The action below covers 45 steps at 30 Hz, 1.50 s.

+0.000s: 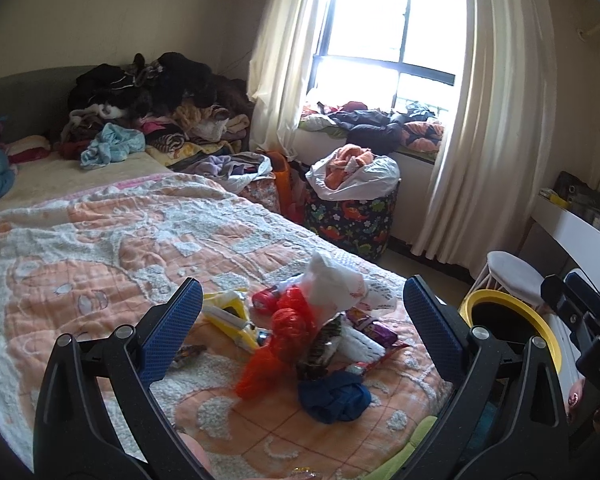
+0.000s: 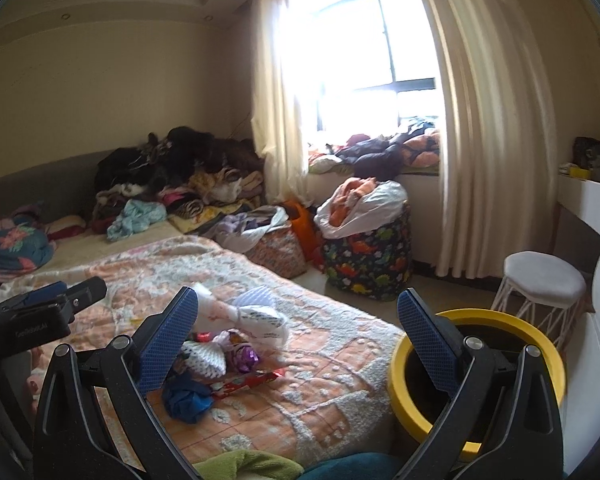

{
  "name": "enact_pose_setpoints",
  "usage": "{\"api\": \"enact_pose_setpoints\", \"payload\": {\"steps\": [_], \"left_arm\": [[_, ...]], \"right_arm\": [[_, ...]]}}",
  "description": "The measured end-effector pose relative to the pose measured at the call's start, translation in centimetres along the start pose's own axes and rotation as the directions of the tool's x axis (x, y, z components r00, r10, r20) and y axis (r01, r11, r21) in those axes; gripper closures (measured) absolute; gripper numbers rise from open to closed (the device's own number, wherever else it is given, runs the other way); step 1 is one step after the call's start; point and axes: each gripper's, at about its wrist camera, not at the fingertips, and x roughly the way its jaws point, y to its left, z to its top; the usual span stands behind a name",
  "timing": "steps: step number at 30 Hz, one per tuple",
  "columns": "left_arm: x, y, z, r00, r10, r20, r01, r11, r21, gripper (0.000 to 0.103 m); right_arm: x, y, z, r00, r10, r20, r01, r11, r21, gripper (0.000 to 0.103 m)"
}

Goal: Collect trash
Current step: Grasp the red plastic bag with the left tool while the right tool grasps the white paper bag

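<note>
A heap of trash lies on the orange-and-white bedspread (image 1: 80, 240): a red plastic bag (image 1: 284, 332), a white plastic bag (image 1: 332, 280), a yellow wrapper (image 1: 230, 316), a purple snack wrapper (image 1: 368, 326) and a crumpled blue bag (image 1: 334, 396). My left gripper (image 1: 300, 312) hangs open just before the heap, with nothing between its fingers. The right gripper (image 2: 296, 320) is open too, above the bed's edge; the blue bag (image 2: 186, 396) and white bag (image 2: 260, 320) lie to its left. A yellow-rimmed bin (image 2: 400, 368) stands beside the bed, under the right finger. The bin's rim (image 1: 496, 296) also shows in the left wrist view.
Piles of clothes (image 1: 152, 96) cover the bed's far end. A dinosaur-print hamper (image 1: 352, 216) stuffed with laundry stands by the window, with curtains (image 1: 484, 120) beside it. A white stool (image 2: 544, 280) and a white desk (image 2: 592, 196) stand on the right.
</note>
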Motion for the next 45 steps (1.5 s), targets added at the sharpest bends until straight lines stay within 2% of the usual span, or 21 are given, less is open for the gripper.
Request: {"api": "enact_pose_setpoints", "payload": {"steps": [4,13,17,19,23,27,30,33,38,41,45], "left_arm": [[0.4,2.0,0.2,1.000,0.017,-0.015,-0.018,0.999,-0.045,0.011],[2.6,6.4,0.2,0.994,0.059,-0.096,-0.068,0.993,-0.099,0.011],[3.7,7.4,-0.2,0.991,0.024,-0.135,-0.039,0.993,-0.109,0.011],[4.3,7.6,-0.5,0.987,-0.017,-0.158,-0.001,0.994,-0.112,0.011],[6.0,6.7,-1.6,0.972,-0.031,-0.233,0.013,0.997,-0.078,0.011],[7.5,5.8,-3.0,0.947,-0.059,-0.315,0.046,0.998,-0.048,0.011],[8.5,5.6,-4.2,0.926,-0.070,-0.370,0.058,0.997,-0.041,0.023],[9.5,5.5,-5.1,0.904,-0.089,-0.419,0.074,0.996,-0.052,0.035],[9.9,5.2,-5.7,0.887,-0.119,-0.446,0.100,0.993,-0.065,0.046],[10.3,5.2,-6.0,0.877,-0.131,-0.463,0.109,0.991,-0.073,0.053],[10.8,5.2,-6.3,0.865,-0.151,-0.478,0.125,0.988,-0.085,0.058]], "right_arm": [[2.6,1.5,0.6,0.994,0.074,-0.078,-0.076,0.997,-0.032,0.006],[7.0,3.5,0.8,0.971,0.140,-0.194,-0.160,0.983,-0.094,0.006],[9.0,3.0,0.7,0.963,0.128,-0.236,-0.151,0.985,-0.084,0.006],[10.2,2.4,0.5,0.958,0.119,-0.263,-0.142,0.987,-0.070,0.006],[12.6,1.1,0.1,0.949,0.087,-0.303,-0.110,0.992,-0.058,0.006],[14.6,0.5,-0.5,0.934,0.078,-0.349,-0.106,0.992,-0.064,0.006],[15.4,1.0,-0.8,0.929,0.087,-0.359,-0.135,0.985,-0.109,0.006],[16.5,2.4,-1.1,0.923,0.088,-0.374,-0.175,0.963,-0.206,0.006],[18.6,5.2,-1.9,0.907,0.066,-0.416,-0.226,0.910,-0.348,0.006],[19.7,7.0,-2.7,0.905,0.035,-0.425,-0.243,0.861,-0.447,0.006],[20.7,8.8,-3.5,0.908,0.014,-0.419,-0.265,0.795,-0.545,0.006]]}}
